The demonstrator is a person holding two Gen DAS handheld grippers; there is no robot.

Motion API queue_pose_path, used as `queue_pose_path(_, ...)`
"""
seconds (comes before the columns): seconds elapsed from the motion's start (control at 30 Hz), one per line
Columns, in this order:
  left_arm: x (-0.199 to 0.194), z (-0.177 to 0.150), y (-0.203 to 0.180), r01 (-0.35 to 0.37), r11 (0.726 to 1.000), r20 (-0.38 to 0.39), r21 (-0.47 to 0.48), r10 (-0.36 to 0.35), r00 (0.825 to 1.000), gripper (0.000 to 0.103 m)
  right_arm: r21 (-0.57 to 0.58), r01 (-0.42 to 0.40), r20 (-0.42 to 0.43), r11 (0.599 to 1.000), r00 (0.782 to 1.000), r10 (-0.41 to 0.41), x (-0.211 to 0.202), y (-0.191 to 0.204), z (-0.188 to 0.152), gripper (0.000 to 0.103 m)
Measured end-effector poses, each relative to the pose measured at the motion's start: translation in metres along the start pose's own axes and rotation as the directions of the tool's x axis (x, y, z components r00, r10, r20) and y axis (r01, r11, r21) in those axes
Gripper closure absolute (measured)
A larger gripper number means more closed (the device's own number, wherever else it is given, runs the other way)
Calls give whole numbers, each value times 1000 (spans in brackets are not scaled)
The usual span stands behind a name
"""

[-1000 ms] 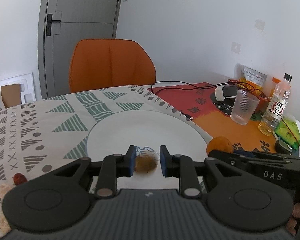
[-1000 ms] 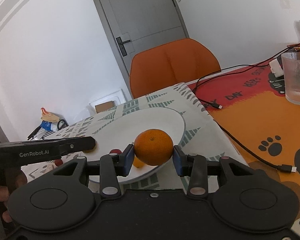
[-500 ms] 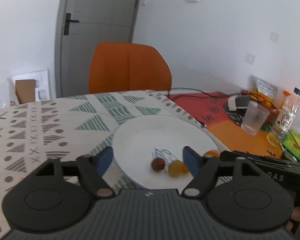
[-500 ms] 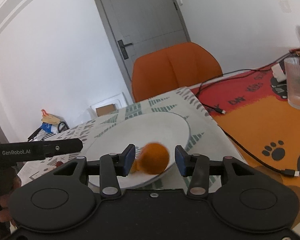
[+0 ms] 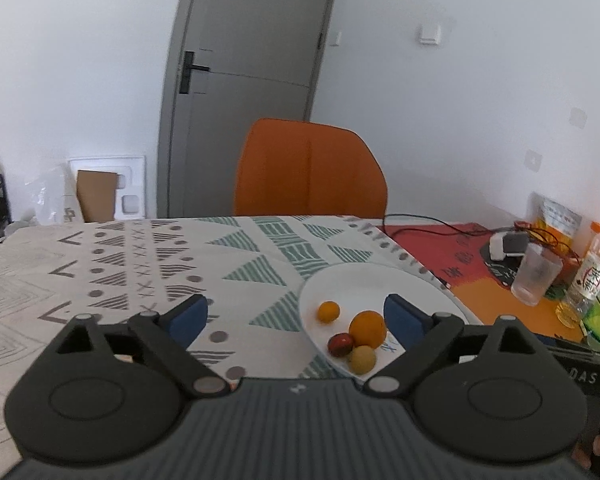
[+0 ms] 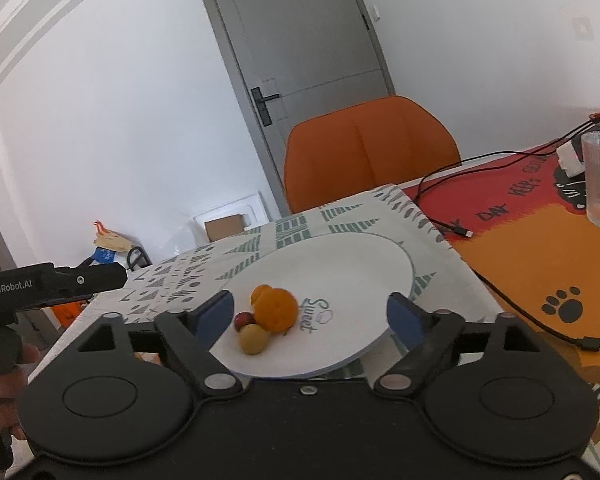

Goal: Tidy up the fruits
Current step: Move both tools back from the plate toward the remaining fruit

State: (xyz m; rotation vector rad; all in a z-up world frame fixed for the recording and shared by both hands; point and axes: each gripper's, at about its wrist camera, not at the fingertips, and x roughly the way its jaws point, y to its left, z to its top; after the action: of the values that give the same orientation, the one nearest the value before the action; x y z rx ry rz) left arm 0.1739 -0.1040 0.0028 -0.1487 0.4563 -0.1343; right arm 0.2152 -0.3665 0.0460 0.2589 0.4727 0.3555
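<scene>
Both grippers point forward and a little downward over the desk (image 5: 100,264). The left gripper (image 5: 296,316) stands before the near left edge of the plate (image 5: 380,280), its fingers (image 5: 188,314) wide apart and opening, with nothing between the pads. The right gripper (image 6: 310,312) hangs over the near rim of the plate (image 6: 360,264); its fingers (image 6: 404,316) are also wide and opening, and they touch no fruit. On the plate lie four fruits close together: the orange (image 6: 275,309), a small orange fruit (image 5: 328,312) just behind it, a red fruit (image 5: 340,345) and a yellow fruit (image 5: 363,359) in front, touching the orange. A second ago the left fingers were nearly closed on a small brownish fruit and the right fingers gripped the orange above the plate; now both fruits rest on the plate and both grippers are drawn back a little and higher. In the right view a hand (image 6: 4,384) holds the left gripper's handle.
</scene>
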Motion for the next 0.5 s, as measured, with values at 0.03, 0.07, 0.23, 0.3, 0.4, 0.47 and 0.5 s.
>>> queue_pose_path(0.03, -3, 0, 3, -5, 1000, 5, -5, 5, 1000, 9, -3, -3, 2, 1000, 1000, 3, -1, 2, 0, 10)
queue_pose_path(0.07, -6, 1, 6, -11, 1000, 9, -10, 11, 1000, 8, -6, -4, 4, 1000, 1000, 4, -2, 4, 0, 7)
queue_pose_path(0.23, -20, 2, 17, -53, 998, 32, -30, 53, 998, 6, -7, -15, 15, 1000, 1000, 15, -6, 12, 3, 0)
queue_pose_path(0.3, -26, 3, 22, -66, 997, 45, -38, 68, 997, 4, -10, -18, 18, 1000, 1000, 18, -7, 14, 4, 0)
queue_pose_path(0.4, -34, 4, 30, -69, 996, 49, -57, 71, 996, 2, -13, -14, 18, 1000, 1000, 15, -7, 18, 5, 0)
queue_pose_path(0.47, -38, 6, 34, -73, 995, 46, -71, 76, 996, 1, -11, -21, 16, 1000, 1000, 21, -8, 21, 6, 0)
queue_pose_path(0.5, -40, 6, 37, -76, 994, 44, -77, 80, 996, 0, -11, -24, 16, 1000, 1000, 24, -9, 23, 6, 0)
